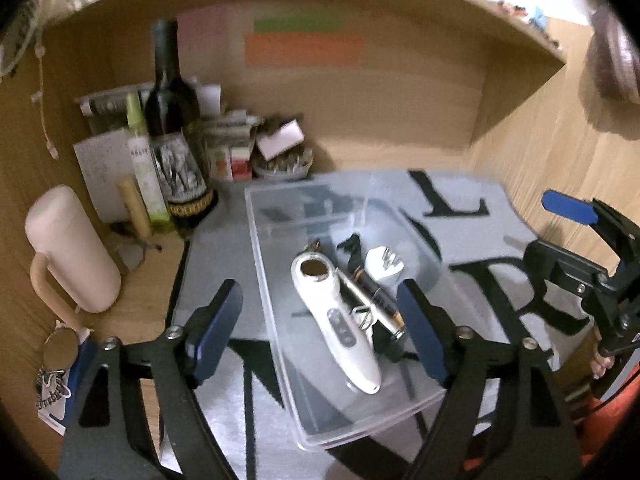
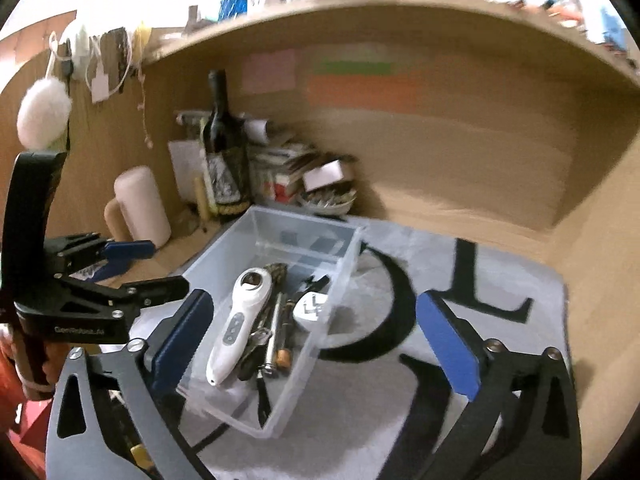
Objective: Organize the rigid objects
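Both tools, left (image 1: 320, 320) and right (image 2: 316, 332), released above filled box (image 2: 340, 276); withdraw clear of its walls.

My left gripper (image 1: 320, 324) hangs above the clear bin (image 1: 280, 364), tilted down, jaws spread wide, nothing between them. My right gripper (image 2: 316, 340) hovers at the bin's right side, jaws wide too, probably empty, though the picture is blurred.
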`<action>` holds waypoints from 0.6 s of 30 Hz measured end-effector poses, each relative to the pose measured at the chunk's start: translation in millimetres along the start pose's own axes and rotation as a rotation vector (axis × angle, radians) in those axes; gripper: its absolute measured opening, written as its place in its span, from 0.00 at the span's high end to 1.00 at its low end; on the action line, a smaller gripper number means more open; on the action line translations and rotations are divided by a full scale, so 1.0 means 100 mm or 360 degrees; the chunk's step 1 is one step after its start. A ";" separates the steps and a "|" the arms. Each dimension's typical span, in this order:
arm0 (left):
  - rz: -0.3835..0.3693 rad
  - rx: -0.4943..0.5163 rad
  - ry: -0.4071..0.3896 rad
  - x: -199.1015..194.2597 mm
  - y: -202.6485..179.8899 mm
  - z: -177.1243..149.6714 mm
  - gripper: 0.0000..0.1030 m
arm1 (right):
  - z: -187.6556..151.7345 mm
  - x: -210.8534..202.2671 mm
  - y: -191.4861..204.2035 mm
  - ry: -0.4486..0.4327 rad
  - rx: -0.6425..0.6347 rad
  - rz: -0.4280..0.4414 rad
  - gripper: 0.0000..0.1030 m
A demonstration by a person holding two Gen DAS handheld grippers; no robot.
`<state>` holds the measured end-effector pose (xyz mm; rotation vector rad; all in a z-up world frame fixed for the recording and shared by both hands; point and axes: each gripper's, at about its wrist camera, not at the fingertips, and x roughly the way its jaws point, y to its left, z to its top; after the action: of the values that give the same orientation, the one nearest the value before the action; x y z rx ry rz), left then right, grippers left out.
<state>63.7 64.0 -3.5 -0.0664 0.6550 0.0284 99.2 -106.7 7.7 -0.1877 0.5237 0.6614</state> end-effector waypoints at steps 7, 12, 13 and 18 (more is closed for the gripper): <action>-0.0016 0.0021 -0.0272 -0.30 -0.18 -0.08 0.07 | -0.13 -0.37 0.01 -0.0151 -0.0010 -0.0137 0.00; -0.0007 0.0041 -0.0404 -0.46 -0.28 -0.15 0.03 | -0.22 -0.55 0.06 -0.0237 -0.0020 -0.0214 0.00; -0.0008 0.0040 -0.0429 -0.48 -0.30 -0.16 0.02 | -0.24 -0.58 0.07 -0.0247 -0.0020 -0.0222 0.00; -0.0011 0.0047 -0.0486 -0.53 -0.35 -0.25 0.01 | -0.34 -0.64 0.11 -0.0289 0.0000 -0.0267 0.00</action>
<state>8.8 26.8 11.0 -0.0348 0.3497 0.0219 35.4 -143.8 11.6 -0.1678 0.3296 0.5088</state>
